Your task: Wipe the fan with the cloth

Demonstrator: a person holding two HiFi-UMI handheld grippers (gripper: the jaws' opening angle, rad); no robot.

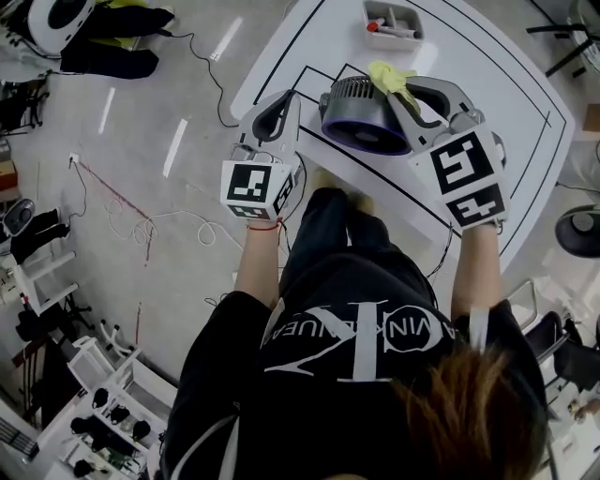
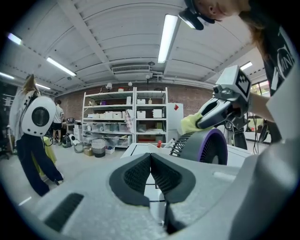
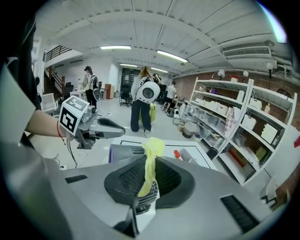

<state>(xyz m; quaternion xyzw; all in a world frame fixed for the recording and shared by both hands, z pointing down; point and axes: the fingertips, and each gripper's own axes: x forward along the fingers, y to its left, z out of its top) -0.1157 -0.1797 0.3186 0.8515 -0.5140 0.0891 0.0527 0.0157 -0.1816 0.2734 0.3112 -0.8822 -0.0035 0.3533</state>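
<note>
A small round fan with a grey grille and a purple rim lies on the white table. My right gripper is shut on a yellow cloth, which rests on the fan's far upper edge. In the right gripper view the cloth stands pinched between the jaws, with the fan just behind it. Beside the fan's left side, my left gripper is shut with nothing in it. Its view shows the jaws closed, with the fan off to the right.
A small grey tray with a red-capped item stands at the table's far end. Black lines mark the table top. Cables run over the floor on the left. Shelves and standing people are in the room beyond.
</note>
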